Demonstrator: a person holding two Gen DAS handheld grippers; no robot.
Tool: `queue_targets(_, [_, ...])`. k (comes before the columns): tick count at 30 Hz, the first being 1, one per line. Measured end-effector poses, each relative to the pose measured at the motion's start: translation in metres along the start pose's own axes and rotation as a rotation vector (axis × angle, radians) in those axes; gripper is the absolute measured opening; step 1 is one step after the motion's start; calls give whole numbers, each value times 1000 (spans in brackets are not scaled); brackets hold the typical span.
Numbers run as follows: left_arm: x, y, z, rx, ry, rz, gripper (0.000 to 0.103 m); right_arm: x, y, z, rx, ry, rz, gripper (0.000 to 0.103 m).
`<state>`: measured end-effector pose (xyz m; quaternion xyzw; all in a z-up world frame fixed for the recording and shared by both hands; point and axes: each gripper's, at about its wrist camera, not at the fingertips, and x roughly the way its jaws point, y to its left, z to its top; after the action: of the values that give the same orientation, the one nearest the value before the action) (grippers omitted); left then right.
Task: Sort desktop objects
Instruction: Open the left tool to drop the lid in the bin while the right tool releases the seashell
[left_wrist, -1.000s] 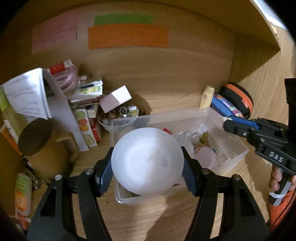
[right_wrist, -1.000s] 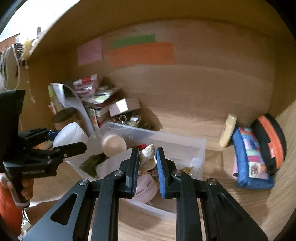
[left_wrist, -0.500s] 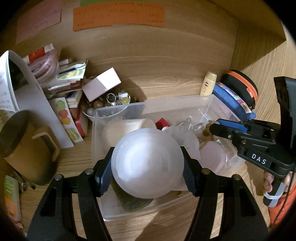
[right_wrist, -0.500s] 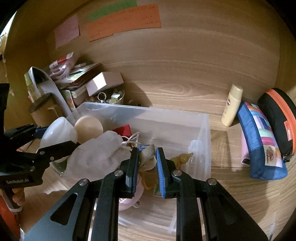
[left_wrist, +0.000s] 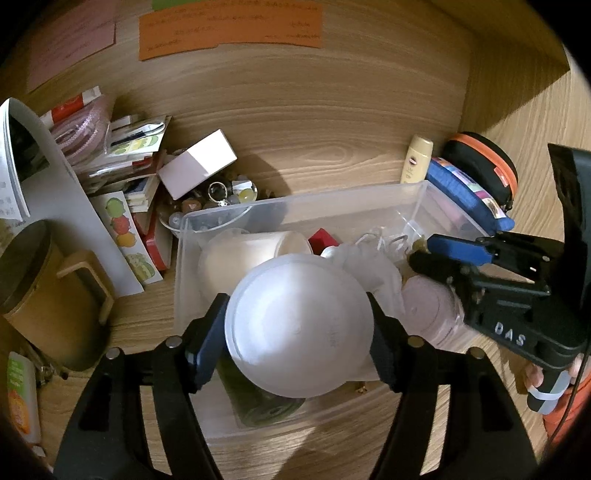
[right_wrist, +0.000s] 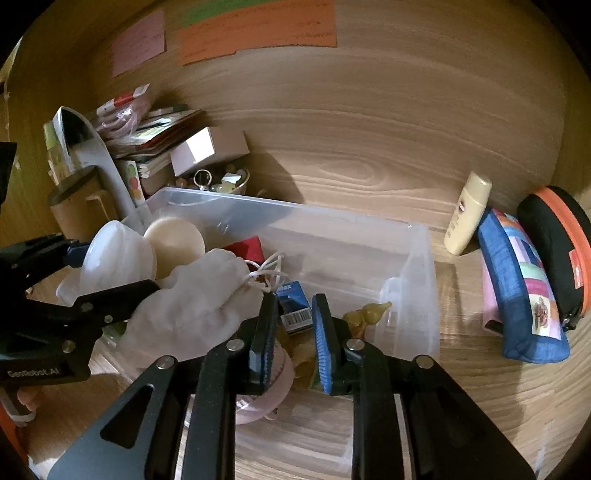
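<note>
Setting: a home desk nook, enclosed by wood-grain panels (right_wrist: 369, 122). Paper notes (left_wrist: 229, 27) in orange, pink and green are stuck to the back panel at 12 o'clock. Booklets and packets (left_wrist: 125, 155) are heaped at 10 o'clock beside a dish of trinkets (left_wrist: 221, 195). A lotion bottle (right_wrist: 467, 214) and zipped pouches (right_wrist: 524, 288) are kept at 3 o'clock. A clear storage bin (right_wrist: 417, 280) of household oddments is set centrally.

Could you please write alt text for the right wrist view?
The right tool hangs open over a clear plastic bin of small clutter, nothing between its pads. At left, the left tool has a white bowl between its fingers.
</note>
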<state>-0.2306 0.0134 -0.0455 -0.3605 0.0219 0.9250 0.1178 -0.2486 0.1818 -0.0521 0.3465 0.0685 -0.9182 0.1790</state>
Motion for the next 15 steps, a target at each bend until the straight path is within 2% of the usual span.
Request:
queue_targets(1, [-1, 1, 0, -4, -2, -2, 72, -1, 2, 0, -9, -6, -2, 32])
queue_targets(3, [-3, 2, 0, -12, -8, -9, 73, -3, 6, -1, -29, -17, -16, 45])
queue_targets(9, [-16, 4, 3, -38, -39, -10, 81, -12, 12, 1, -62, -60, -55, 59])
queue_targets(13, [-29, 5, 4, -46, -69, 18, 91, -16, 7, 3, -42, -69, -61, 62])
queue_targets(15, [-36, 5, 4, -47, -85, 30, 92, -20, 5, 5, -30, -79, -75, 72])
